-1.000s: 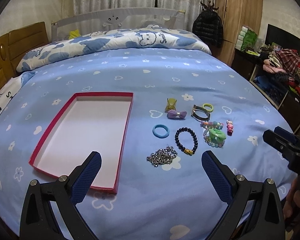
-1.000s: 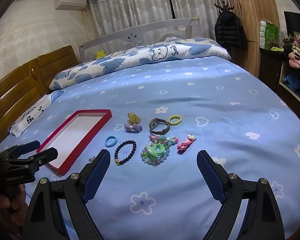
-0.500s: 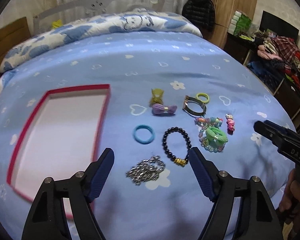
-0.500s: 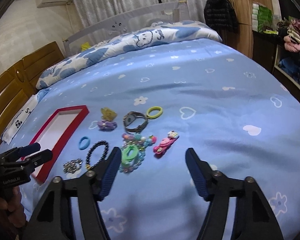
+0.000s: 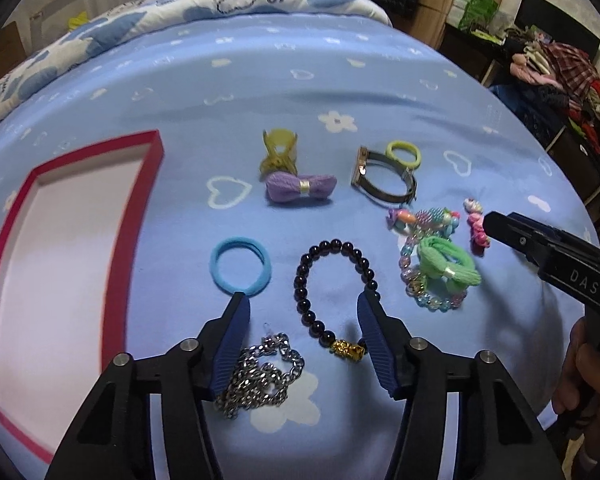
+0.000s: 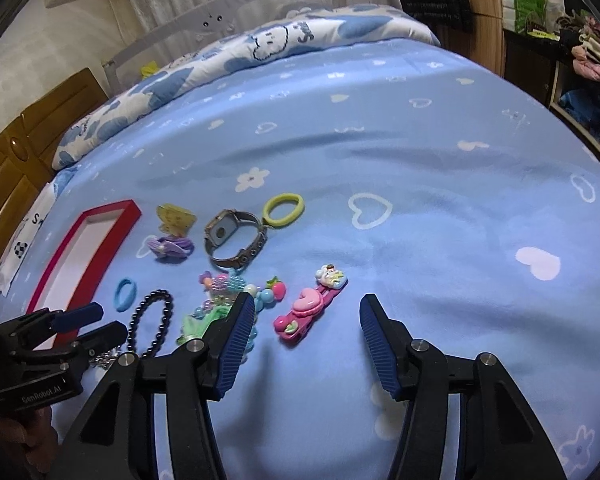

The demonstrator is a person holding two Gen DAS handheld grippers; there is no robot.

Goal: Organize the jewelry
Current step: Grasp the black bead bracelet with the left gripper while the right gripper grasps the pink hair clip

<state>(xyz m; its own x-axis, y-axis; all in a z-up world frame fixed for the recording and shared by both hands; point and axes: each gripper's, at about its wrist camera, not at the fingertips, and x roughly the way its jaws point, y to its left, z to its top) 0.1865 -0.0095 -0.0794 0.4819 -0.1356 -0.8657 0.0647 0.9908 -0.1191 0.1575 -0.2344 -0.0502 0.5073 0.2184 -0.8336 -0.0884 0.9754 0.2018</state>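
Note:
Jewelry lies on a blue bedspread beside a red-rimmed box (image 5: 140,220). My left gripper (image 5: 303,300) hangs low over the black bead bracelet (image 5: 299,280). Its jaws are closing, the bracelet lies between them, and the pads do not press on it. A silver chain (image 5: 260,376) lies under its left finger, and a blue hair tie (image 5: 239,242) sits just ahead. My right gripper (image 6: 307,301) is also closing, with the pink hair clip (image 6: 308,308) between its fingers, untouched. Its left finger hides part of the green hair tie (image 6: 198,322).
Further back lie a purple bow (image 5: 300,188), a yellow clip (image 5: 278,156), a watch (image 5: 384,194), a yellow-green hair tie (image 5: 404,146) and a colourful bead bracelet (image 5: 416,284). A folded quilt (image 6: 260,48) covers the head of the bed. Shelves of clothes (image 5: 560,72) stand at the right.
Both grippers have come down and forward over the jewelry, and their jaws have narrowed. The left now straddles the black bracelet, the right the pink clip. No item has moved.

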